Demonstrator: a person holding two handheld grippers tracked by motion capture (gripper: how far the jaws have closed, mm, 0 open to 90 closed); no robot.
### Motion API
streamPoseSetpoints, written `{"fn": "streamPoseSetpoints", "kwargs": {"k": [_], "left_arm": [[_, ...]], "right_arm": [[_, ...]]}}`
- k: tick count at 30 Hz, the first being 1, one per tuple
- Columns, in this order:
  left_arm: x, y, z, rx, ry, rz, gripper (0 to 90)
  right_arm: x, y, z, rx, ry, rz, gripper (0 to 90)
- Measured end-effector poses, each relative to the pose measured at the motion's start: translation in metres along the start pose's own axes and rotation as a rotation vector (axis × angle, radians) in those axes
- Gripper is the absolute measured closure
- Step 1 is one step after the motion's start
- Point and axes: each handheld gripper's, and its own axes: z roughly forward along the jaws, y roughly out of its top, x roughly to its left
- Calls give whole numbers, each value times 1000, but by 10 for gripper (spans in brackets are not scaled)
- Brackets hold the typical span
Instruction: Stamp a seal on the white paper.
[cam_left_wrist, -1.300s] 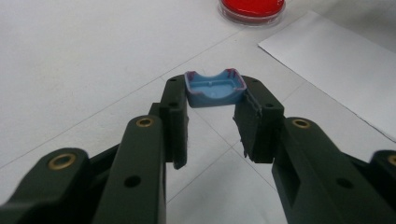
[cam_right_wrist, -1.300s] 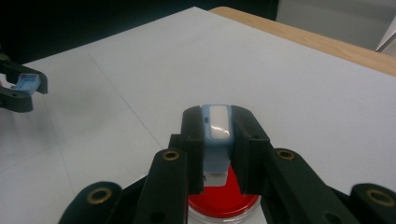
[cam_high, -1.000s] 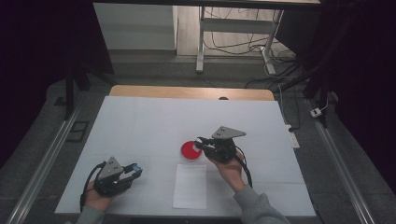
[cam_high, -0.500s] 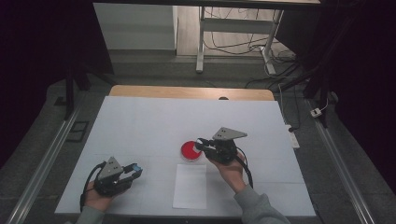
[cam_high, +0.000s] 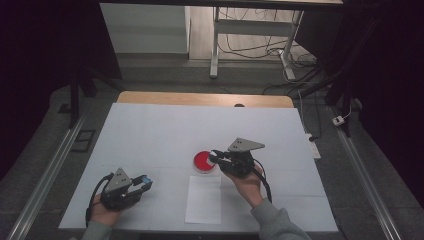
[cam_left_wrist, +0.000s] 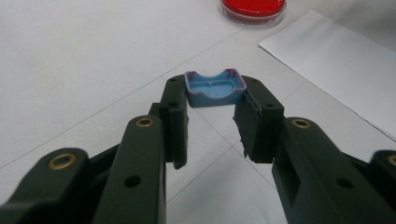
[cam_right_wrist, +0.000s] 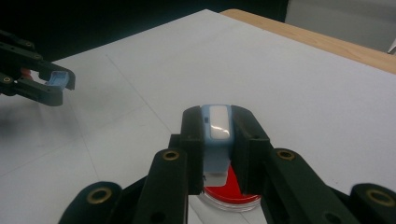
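My left gripper (cam_high: 145, 182) rests at the table's front left, shut on a small blue cap (cam_left_wrist: 215, 88) with a scooped edge, pinched between its fingertips. In the right gripper view that same blue cap (cam_right_wrist: 60, 79) sits far off at the left. My right gripper (cam_high: 216, 156) hangs near the table's middle, shut on a pale blue and white oblong piece (cam_right_wrist: 218, 126) held upright. Directly under its jaws lies a round red dish (cam_high: 204, 161) with a clear rim, partly hidden by the jaws in the right gripper view (cam_right_wrist: 233, 192).
A white sheet of paper (cam_high: 204, 199) lies flat just in front of the red dish, between both hands. The table top (cam_high: 150, 130) is covered in white, with a wooden strip (cam_high: 200, 98) along its far edge. Metal rails run along both sides.
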Motion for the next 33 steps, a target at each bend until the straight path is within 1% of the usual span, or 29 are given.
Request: {"fn": "streamPoseSetpoints", "kwargs": {"k": [11,19,24,25,26,33], "left_arm": [[0,0,0,-1,-1,-1,653],[0,0,0,1,-1,0,653],[0,0,0,0,-1,0,653],[0,0,0,0,-1,0,653],[0,0,0,0,-1,0,653],[0,0,0,-1,0,0,653]], "right_arm": [[3,-6,-1,25,14,0,753],[6,-9,-3,42,24,-12,753],[7,-10,-4,46,28,-15,753],[8,-10,-4,40,30,-13,753],[8,-10,-4,48,31,-17,753],[12,-11,-6,53,44,-27,753]]}}
